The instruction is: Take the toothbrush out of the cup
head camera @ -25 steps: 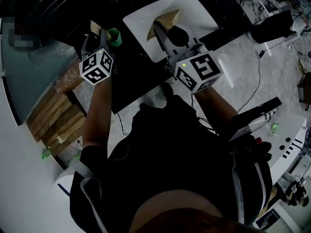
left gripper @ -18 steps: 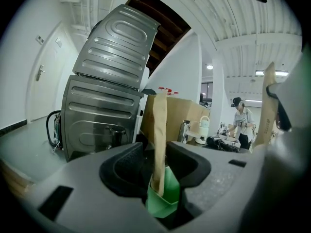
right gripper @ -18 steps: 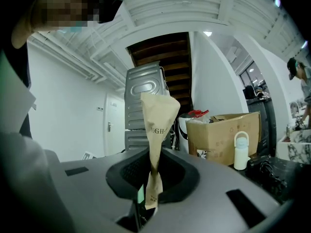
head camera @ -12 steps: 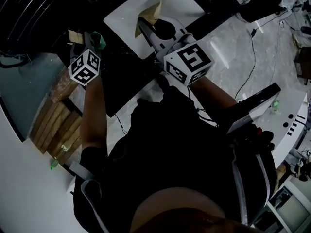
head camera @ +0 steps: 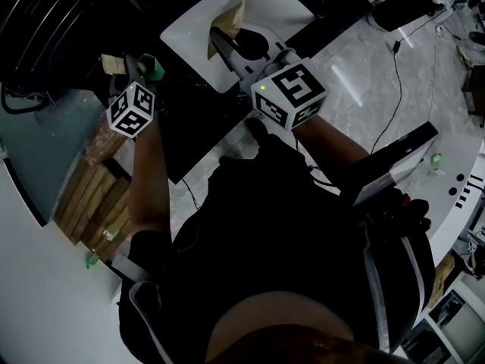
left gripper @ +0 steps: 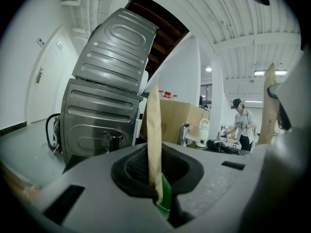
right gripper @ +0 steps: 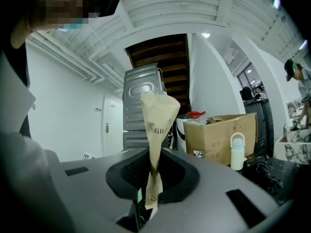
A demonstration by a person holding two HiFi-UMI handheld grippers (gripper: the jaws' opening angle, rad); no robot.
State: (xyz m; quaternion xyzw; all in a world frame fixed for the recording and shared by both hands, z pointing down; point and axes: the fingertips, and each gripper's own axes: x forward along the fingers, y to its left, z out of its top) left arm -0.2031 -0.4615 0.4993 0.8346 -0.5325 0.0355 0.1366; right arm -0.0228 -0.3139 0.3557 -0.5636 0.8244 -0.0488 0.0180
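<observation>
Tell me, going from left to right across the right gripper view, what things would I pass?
white door → paper wrapper → cardboard box → white bottle → person

Bare dark worktop [head camera: 193,131] lies open between the left forearm [head camera: 148,173] and right forearm [head camera: 333,144]. A white tray [head camera: 292,6] fills the far side; stacked wooden slats [head camera: 79,192] crowd the left edge.

A ribbed grey steel cabinet [left gripper: 109,89] stands beside a white door [left gripper: 41,76], a cardboard box [right gripper: 221,130] with a white flask [right gripper: 236,152] before it sits alongside, and wooden slats [head camera: 91,196] and a black cable [head camera: 394,48] lie on the floor [head camera: 356,70]
</observation>
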